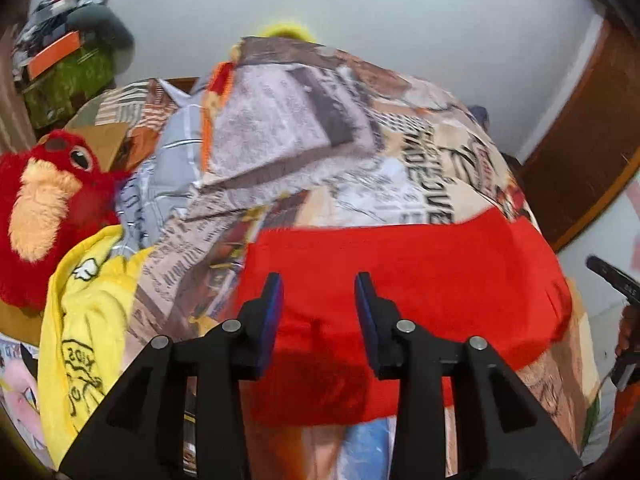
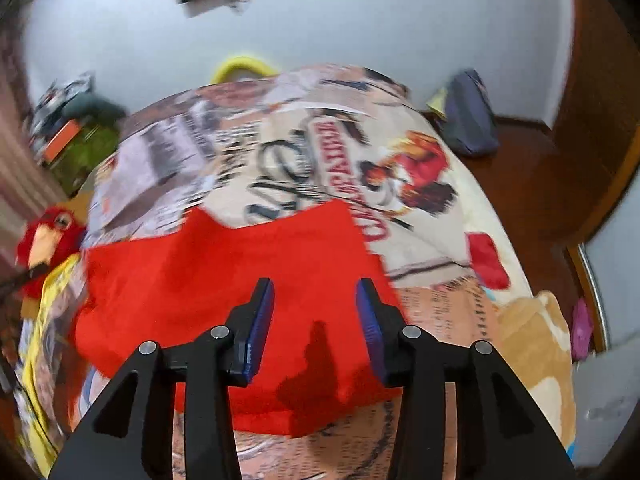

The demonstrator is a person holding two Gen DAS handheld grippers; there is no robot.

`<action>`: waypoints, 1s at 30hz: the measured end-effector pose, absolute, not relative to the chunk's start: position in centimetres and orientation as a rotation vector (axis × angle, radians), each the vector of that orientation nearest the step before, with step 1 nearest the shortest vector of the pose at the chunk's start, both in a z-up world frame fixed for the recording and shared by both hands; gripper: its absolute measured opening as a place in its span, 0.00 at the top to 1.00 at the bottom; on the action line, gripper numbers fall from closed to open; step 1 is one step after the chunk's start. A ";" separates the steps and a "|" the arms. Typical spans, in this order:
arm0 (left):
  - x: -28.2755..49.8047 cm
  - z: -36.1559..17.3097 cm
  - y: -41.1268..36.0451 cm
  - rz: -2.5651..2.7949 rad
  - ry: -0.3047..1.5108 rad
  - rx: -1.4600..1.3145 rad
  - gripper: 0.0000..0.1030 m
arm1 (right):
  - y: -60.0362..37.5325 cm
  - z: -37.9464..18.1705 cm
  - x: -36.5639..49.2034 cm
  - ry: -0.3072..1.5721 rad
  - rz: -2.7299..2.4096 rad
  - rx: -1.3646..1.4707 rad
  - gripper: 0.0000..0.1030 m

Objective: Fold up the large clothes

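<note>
- Here, the left tongs stand partly open above the red garment, nothing between the blue pads.
- The right tongs are likewise partly open and hold nothing; the red garment lies spread just beneath and ahead of them.
- The garment rests on a bed covered by a newsprint-patterned blanket.
- Left of the left tongs lie a yellow printed cloth and, further off, a red plush parrot.
- Right of the right tongs sits a tan plush toy.
</note>
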State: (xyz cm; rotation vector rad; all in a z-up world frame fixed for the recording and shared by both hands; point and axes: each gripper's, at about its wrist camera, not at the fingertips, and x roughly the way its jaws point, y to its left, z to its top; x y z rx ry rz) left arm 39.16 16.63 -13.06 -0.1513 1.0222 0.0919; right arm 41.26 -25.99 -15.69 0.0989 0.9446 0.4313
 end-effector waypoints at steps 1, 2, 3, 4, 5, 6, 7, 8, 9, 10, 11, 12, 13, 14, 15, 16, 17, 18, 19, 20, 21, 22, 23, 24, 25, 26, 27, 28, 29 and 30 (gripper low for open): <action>39.1 -13.3 16.1 0.082 1.030 -0.142 0.65 | -25.1 -15.5 41.0 0.938 0.453 0.086 0.60; 39.0 -13.7 15.5 0.069 1.043 -0.128 0.63 | -24.2 -15.5 40.8 0.933 0.475 0.079 0.57; 38.9 -14.4 14.6 0.049 1.062 -0.115 0.62 | -23.5 -15.5 40.6 0.928 0.496 0.075 0.53; 38.8 -15.0 13.8 0.032 1.079 -0.105 0.61 | -22.7 -15.6 40.4 0.925 0.511 0.069 0.51; 38.8 -16.1 12.7 0.002 1.110 -0.090 0.61 | -22.0 -15.7 40.2 0.923 0.524 0.061 0.49; 38.7 -16.8 12.0 -0.016 1.125 -0.081 0.61 | -21.0 -16.1 39.9 0.926 0.545 0.045 0.46; 38.6 -17.6 11.2 -0.039 1.144 -0.072 0.61 | -20.4 -16.4 39.8 0.930 0.561 0.034 0.45; 38.6 -18.5 10.3 -0.061 1.165 -0.059 0.59 | -19.9 -16.9 39.6 0.936 0.577 0.024 0.43; 38.5 -19.8 9.2 -0.080 1.189 -0.031 0.58 | -19.1 -17.8 39.4 0.956 0.595 0.000 0.43; 38.5 -20.4 8.6 -0.082 1.197 -0.009 0.55 | -18.8 -18.4 39.2 0.972 0.601 -0.018 0.43; 38.4 -21.1 7.9 -0.077 1.202 0.018 0.51 | -18.4 -19.6 39.0 1.003 0.605 -0.055 0.43; 38.1 -21.8 7.4 -0.057 1.194 0.050 0.50 | -18.3 -20.5 38.8 1.025 0.603 -0.080 0.43; 37.8 -22.3 7.2 -0.048 1.183 0.061 0.46 | -18.4 -21.3 38.6 1.036 0.597 -0.094 0.43; 37.6 -22.5 7.2 -0.043 1.172 0.061 0.42 | -19.0 -22.1 38.4 1.042 0.590 -0.097 0.42; 37.4 -22.6 7.4 -0.034 1.154 0.052 0.39 | -19.7 -22.6 38.2 1.042 0.584 -0.090 0.42; 37.3 -22.6 7.7 -0.025 1.145 0.045 0.31 | -20.5 -22.9 38.2 1.039 0.575 -0.084 0.42; 37.2 -22.6 8.1 -0.015 1.141 0.036 0.25 | -21.4 -23.1 38.0 1.034 0.562 -0.080 0.42; 37.1 -22.7 8.8 -0.005 1.141 0.021 0.23 | -22.3 -23.3 38.0 1.033 0.545 -0.078 0.42; 37.0 -22.7 9.4 0.006 1.143 0.004 0.21 | -23.5 -23.5 38.0 1.037 0.522 -0.075 0.40; 36.8 -22.8 10.1 0.015 1.144 -0.017 0.20 | -24.5 -23.8 38.1 1.042 0.514 -0.063 0.39; 36.7 -22.7 10.7 0.024 1.145 -0.038 0.20 | -25.4 -24.0 38.2 1.050 0.492 -0.051 0.39; 36.4 -22.6 11.4 0.040 1.144 -0.073 0.20 | -26.5 -24.3 38.3 1.059 0.453 -0.049 0.39; 36.1 -22.6 11.8 0.049 1.139 -0.096 0.20 | -27.1 -24.5 38.3 1.064 0.418 -0.054 0.39; 35.7 -22.5 12.4 0.063 1.130 -0.132 0.20 | -28.1 -24.9 38.5 1.082 0.363 -0.061 0.39; 35.3 -22.4 12.8 0.078 1.124 -0.151 0.20 | -28.9 -25.3 38.6 1.098 0.346 -0.044 0.38; 35.0 -22.4 13.3 0.097 1.118 -0.168 0.20 | -30.0 -25.7 38.8 1.119 0.342 0.008 0.38; 34.6 -22.3 13.8 0.113 1.114 -0.188 0.19 | -30.7 -25.9 38.8 1.131 0.329 0.036 0.36; 34.3 -22.4 14.4 0.133 1.115 -0.205 0.18 | -31.5 -26.2 39.0 1.143 0.306 0.066 0.34; 34.0 -22.4 14.9 0.189 1.122 -0.189 0.19 | -31.8 -26.2 39.0 1.147 0.300 0.079 0.32; 33.9 -22.4 15.3 0.237 1.132 -0.163 0.19 | -32.0 -26.2 39.0 1.147 0.296 0.083 0.32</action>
